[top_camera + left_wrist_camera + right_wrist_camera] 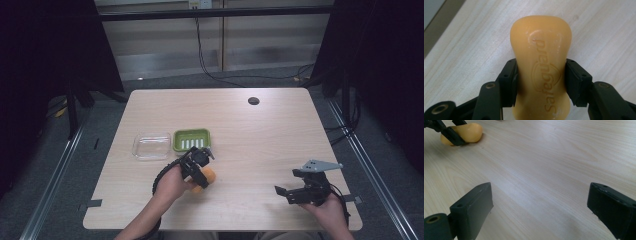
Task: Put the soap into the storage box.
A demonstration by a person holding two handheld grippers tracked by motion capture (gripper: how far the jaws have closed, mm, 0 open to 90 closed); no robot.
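The orange Safeguard soap bar is clamped at its waist by the left gripper, just in front of the green soap dish; the right gripper is held wide, well right of the dish

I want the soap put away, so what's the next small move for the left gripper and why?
Probably lift the soap bar a little off the table. The left gripper has its fingers pressed on the bar's narrow waist, and the green soap dish sits just beyond it, apparently empty.
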